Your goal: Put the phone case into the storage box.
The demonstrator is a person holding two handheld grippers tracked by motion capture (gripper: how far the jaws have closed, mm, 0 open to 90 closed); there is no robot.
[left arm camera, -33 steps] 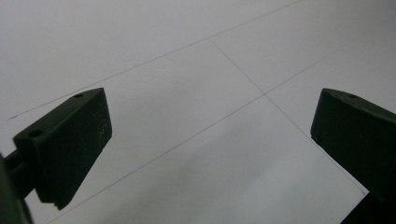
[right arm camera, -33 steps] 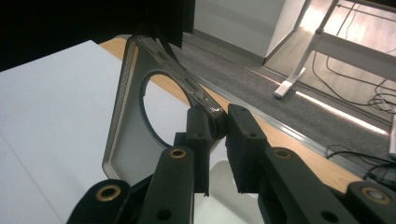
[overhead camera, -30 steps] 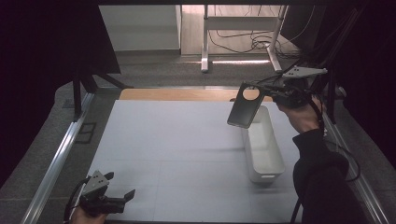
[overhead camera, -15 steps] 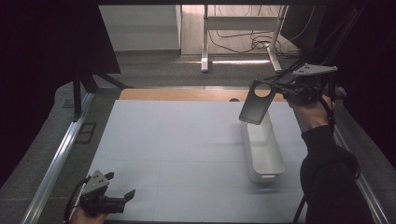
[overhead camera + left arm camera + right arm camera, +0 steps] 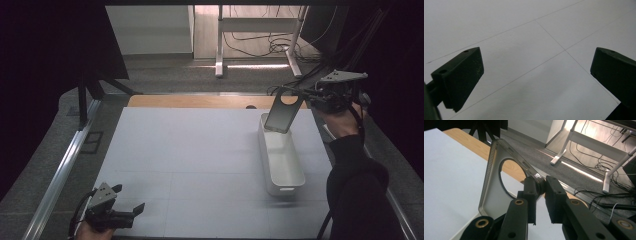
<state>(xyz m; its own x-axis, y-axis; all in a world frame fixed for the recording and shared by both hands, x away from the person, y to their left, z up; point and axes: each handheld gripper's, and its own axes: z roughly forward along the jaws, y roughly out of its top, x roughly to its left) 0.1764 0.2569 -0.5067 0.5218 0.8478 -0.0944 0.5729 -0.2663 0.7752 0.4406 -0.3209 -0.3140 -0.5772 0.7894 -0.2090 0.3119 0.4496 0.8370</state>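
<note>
a: step in hand?

b: carry phase, judged. a translucent phone case [image 5: 283, 112] with a round cutout is held in the right gripper [image 5: 316, 97], jaws clamped narrow on its edge near the cutout; the clamp is seen close up in the right gripper view [image 5: 540, 187]. the case hangs tilted in the air, its lower end just above the far end of the white bin [image 5: 296, 181], not resting in it as far as can be told.

a: left side?

b: left gripper [image 5: 131, 212] is parked low at the near left of the tabletop [image 5: 190, 150], jaws wide, nothing between them; bare tabletop is seen between the jaws in the left gripper view.

a: next move, reqs?

b: judged: case to be lowered into the bin, lower edge kept inside the far wall, tilt eased so it doesn't catch the rim, then jaws let go. risk: a thin-edge grip may slip.

a: counts?

b: 1 case, 1 bin, 2 grippers. bin interior looks empty, tho the far corner is hidden by the case.
</note>
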